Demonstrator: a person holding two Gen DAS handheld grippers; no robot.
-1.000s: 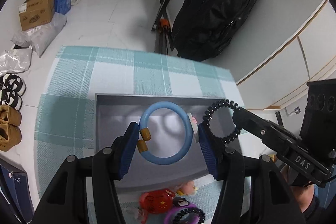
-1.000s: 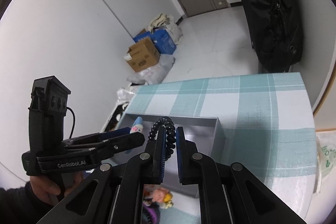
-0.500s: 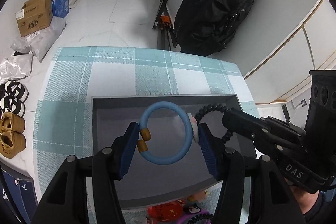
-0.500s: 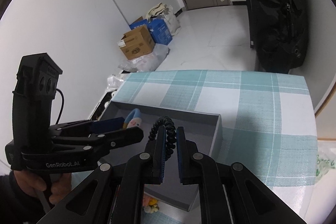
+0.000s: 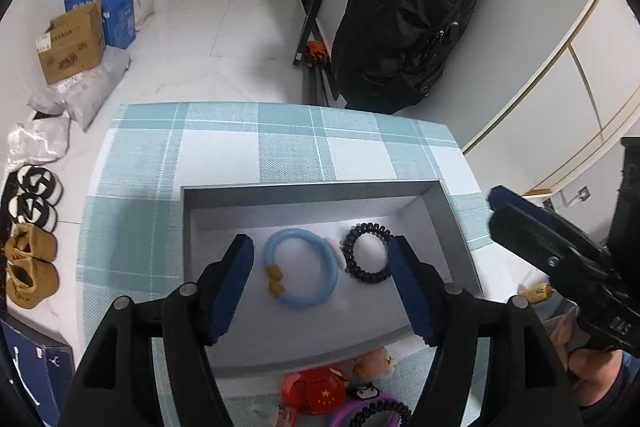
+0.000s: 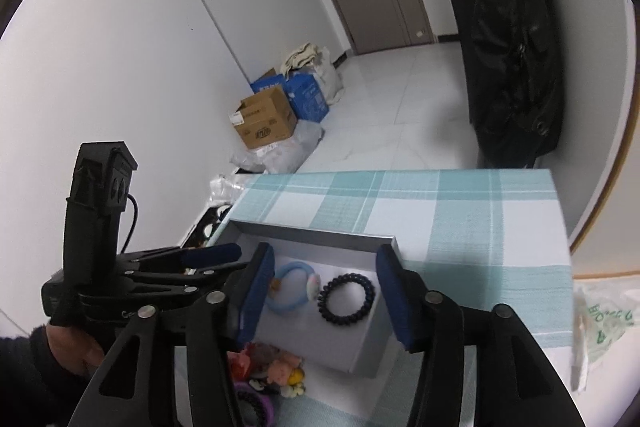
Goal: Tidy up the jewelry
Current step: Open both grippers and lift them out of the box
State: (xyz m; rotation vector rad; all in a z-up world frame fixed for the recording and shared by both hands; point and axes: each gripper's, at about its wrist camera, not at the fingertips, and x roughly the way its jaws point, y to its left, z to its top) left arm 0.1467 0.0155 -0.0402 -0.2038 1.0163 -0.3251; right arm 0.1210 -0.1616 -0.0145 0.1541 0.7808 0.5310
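Now the blue ring bracelet [image 5: 301, 273] and black coiled hair tie [image 5: 368, 259] lie just beside each other inside the shallow grey tray [image 5: 308, 190]. Left gripper [image 5: 322, 285] and right gripper [image 6: 325, 293] hover spread wide, empty. Small plush charms [image 6: 276, 367] crowd the tray's near wall.

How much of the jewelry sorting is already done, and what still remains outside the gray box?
Done: the blue bracelet and the black spiral hair tie lie side by side inside the gray box. In hand: nothing; the left tool and the right tool are both open and empty. Left: the red charm, the purple bracelet and the small plush trinkets wait on the checked cloth beside the box.
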